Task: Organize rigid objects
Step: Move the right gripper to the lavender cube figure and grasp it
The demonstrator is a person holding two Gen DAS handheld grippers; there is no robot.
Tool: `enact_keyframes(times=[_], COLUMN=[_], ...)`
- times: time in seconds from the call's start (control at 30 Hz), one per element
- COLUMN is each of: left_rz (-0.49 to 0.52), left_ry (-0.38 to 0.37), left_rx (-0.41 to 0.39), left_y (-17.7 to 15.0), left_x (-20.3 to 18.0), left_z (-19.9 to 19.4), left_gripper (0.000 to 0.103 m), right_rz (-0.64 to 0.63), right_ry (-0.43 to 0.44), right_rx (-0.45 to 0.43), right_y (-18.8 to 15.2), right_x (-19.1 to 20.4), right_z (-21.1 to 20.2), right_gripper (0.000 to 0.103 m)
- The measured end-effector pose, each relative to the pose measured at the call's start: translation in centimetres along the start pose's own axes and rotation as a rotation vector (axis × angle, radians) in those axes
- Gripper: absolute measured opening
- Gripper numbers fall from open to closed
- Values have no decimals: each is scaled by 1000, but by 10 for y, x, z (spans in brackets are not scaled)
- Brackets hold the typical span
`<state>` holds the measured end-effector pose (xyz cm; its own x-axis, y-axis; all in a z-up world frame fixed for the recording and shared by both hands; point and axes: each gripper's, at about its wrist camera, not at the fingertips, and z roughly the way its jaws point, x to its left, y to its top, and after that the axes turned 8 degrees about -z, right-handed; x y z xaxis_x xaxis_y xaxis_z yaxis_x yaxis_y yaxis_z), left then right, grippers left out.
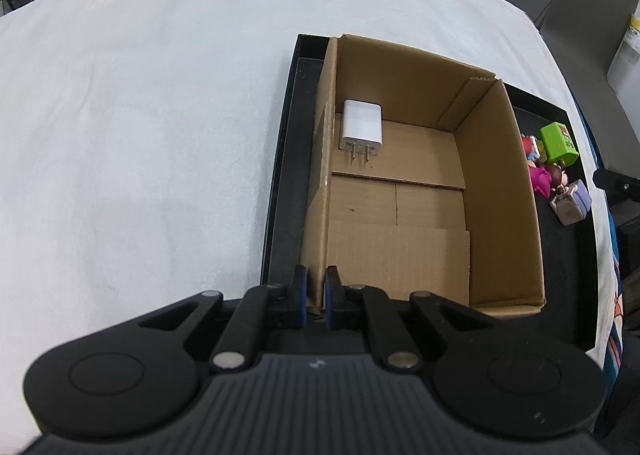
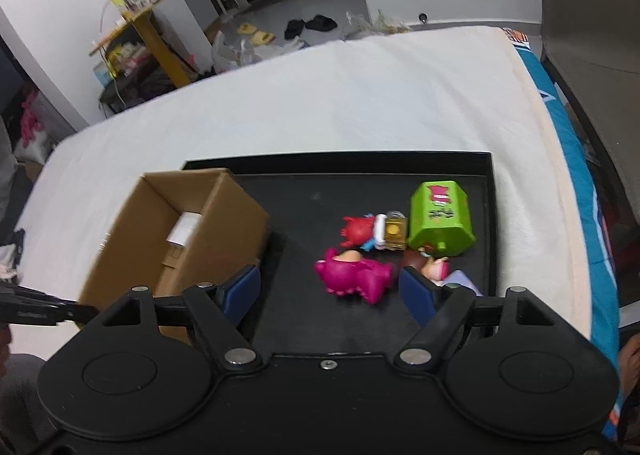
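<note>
An open cardboard box [image 1: 500, 191] stands on a black tray [image 1: 288, 159]. A white charger [image 1: 362, 125] lies inside it at the far left. My left gripper [image 1: 316, 287] is shut on the box's near left wall. In the right wrist view the box [image 2: 224, 231] is at the left of the tray [image 2: 312, 191]. Small toys lie to its right: a magenta figure [image 2: 356, 275], a red figure [image 2: 358, 229], a green block [image 2: 440, 217] and a small doll [image 2: 438, 267]. My right gripper [image 2: 330, 291] is open just above the magenta figure.
The tray rests on a white cloth [image 1: 140, 115] over the table. A blue patterned edge [image 2: 592, 223] runs along the right side. Shelves and clutter [image 2: 132, 43] stand beyond the table's far edge.
</note>
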<state>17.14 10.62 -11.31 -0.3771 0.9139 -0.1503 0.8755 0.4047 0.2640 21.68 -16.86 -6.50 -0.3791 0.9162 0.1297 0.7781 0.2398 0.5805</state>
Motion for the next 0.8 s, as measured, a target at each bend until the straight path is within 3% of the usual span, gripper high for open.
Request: enact_keyframes(times=[0.63,0.8], left_rz=[-35,-35], left_ry=[-4,-7], left_rx=[7,2], left_y=[1,0], left_x=[4,3], left_z=[0,-1], left_gripper=[8,8], right_rz=[-27,-66], right_ry=[-93,-129], right_rx=[128,171], right_y=[-1,-4], right_x=[-40,-42], right_z=[36,51], right_gripper=[75,69])
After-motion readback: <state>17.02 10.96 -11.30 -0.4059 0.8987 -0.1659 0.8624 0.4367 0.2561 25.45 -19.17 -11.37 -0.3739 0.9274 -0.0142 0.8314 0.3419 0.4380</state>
